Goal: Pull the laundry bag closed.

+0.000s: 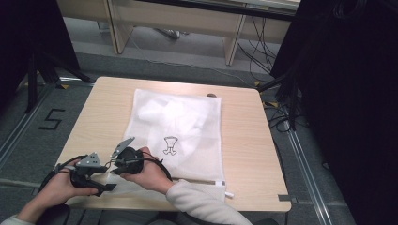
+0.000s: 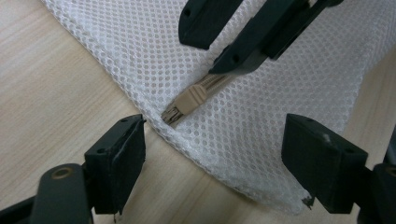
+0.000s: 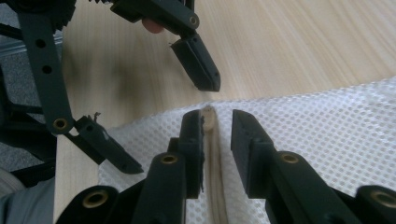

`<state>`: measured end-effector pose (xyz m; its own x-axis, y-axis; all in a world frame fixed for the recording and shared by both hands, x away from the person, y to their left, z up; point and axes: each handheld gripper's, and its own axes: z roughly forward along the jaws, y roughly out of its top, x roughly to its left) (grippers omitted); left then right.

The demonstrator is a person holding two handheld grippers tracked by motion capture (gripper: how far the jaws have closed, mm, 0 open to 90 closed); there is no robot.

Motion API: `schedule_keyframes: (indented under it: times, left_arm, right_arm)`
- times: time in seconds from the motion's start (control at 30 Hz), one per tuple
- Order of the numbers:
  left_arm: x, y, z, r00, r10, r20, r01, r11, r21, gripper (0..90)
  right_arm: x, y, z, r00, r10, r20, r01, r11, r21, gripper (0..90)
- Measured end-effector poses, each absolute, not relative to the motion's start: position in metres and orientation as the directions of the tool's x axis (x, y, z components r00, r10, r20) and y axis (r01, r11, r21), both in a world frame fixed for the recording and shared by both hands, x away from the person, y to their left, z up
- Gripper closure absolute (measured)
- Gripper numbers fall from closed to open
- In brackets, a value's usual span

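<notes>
Now right gripper [image 3: 217,140] at mesh bag [image 1: 187,126] corner; table [image 1: 244,140] open beyond.

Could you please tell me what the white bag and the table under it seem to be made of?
White mesh bag: apparently a soft synthetic net, matte, with even rows of tiny holes and a stitched edge. Table: looks like pale wood or wood-look laminate, smooth, with fine straight grain lines; which of the two is unclear.

Only thing I'm reading here is a black "5" [image 1: 50,119] marked on the grey floor [image 1: 28,136] left of the table. I'm also seeing a small black line drawing [image 1: 170,145] on the mesh bag [image 1: 187,117], no letters though.
</notes>
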<state>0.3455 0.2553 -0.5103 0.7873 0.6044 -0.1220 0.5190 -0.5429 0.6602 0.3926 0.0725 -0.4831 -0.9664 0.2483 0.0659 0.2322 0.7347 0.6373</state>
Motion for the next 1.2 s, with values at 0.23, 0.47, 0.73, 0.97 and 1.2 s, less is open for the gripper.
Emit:
schedule_keyframes:
  times: [0.23,0.47,0.73,0.97,1.2]
  left_arm:
    - [0.345,0.255,-0.511,0.78,0.612,-0.129,0.526,-0.529,0.666,21.2]
    - [0.345,0.255,-0.511,0.786,0.606,-0.122,0.521,-0.544,0.658,21.1]
    - [0.346,0.258,-0.509,0.798,0.591,-0.117,0.518,-0.575,0.634,21.1]
    - [0.346,0.256,-0.512,0.772,0.621,-0.138,0.543,-0.53,0.652,21.2]
    - [0.348,0.253,-0.511,0.763,0.614,-0.202,0.564,-0.481,0.671,25.1]
  right_arm:
    - [0.393,0.08,-0.492,-0.97,0.237,0.047,0.213,0.746,0.631,75.7]
    - [0.392,0.086,-0.495,-0.965,0.251,0.071,0.239,0.74,0.629,76.4]
    - [0.395,0.087,-0.5,-0.966,0.248,0.069,0.236,0.745,0.624,81.5]
    - [0.395,0.083,-0.491,-0.967,0.243,0.076,0.236,0.741,0.629,81.7]
    - [0.397,0.075,-0.476,-0.968,0.24,0.079,0.234,0.733,0.639,81.7]
